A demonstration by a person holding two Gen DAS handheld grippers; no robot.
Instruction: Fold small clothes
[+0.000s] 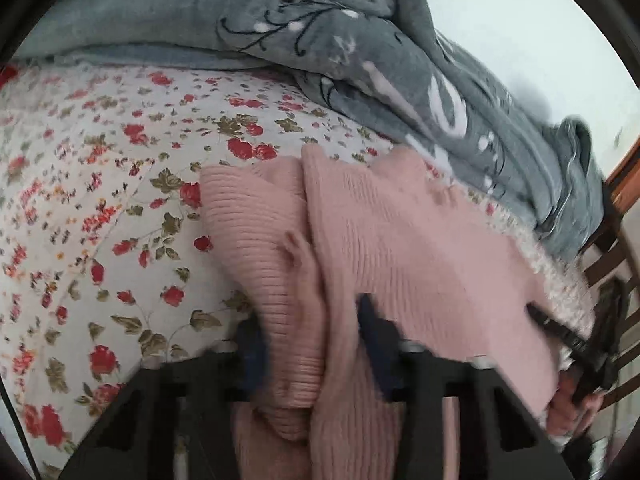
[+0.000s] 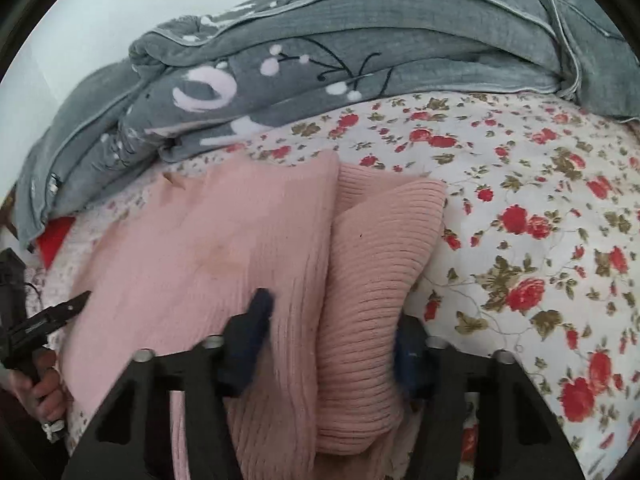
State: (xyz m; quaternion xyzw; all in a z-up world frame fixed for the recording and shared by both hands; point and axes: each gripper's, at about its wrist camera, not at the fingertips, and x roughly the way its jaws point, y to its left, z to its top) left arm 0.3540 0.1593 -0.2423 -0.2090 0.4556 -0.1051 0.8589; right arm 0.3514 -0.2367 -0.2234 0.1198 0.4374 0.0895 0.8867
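- Floral bedsheet (image 1: 100, 184), white cotton with red roses and olive leaves, smooth.
- Grey blanket (image 2: 320, 80), plush, bunched in thick folds along far edge of sheet.
- Pink sweater (image 1: 420, 248), ribbed knit, lying on sheet near blanket (sleeve bunched in a roll).
- Left gripper (image 1: 312, 344), blue-padded fingers clamped on sweater fabric.
- Right gripper (image 2: 332, 344), likewise pinching ribbed knit, blurred.
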